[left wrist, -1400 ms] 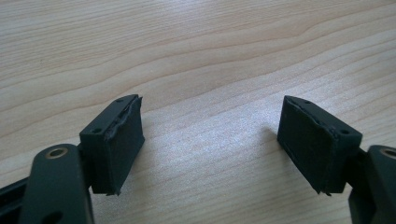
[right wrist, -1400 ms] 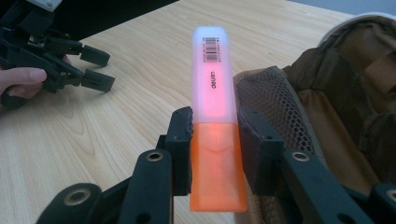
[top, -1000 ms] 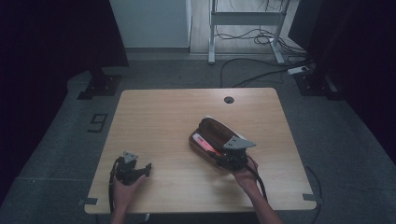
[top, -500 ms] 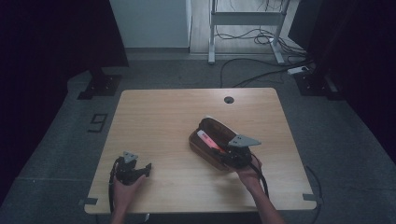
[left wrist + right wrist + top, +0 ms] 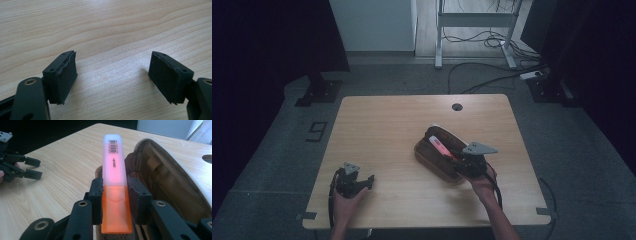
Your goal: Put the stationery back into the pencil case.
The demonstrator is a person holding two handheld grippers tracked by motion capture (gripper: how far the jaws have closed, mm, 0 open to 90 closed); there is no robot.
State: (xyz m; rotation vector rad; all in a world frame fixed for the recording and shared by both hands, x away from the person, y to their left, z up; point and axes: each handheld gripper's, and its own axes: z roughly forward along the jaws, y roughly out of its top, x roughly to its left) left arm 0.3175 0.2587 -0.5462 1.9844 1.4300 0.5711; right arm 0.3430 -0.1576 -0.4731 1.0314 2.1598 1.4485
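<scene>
Highlighter (image 5: 114,185) shifted slightly, clamped between right tongs (image 5: 115,202)

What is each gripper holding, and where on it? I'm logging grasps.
The right gripper clamps the highlighter near where its orange body meets the pale cap, beside the open pencil case. The left gripper is open, holding nothing.

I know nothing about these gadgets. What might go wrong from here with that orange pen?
The right gripper pinches the highlighter only near its orange end, so the long capped part could swing or slip out. It sits right beside the open brown case, whose rim might snag it. The left gripper rests open and apart, so nothing steadies the case if it gets dragged.
</scene>
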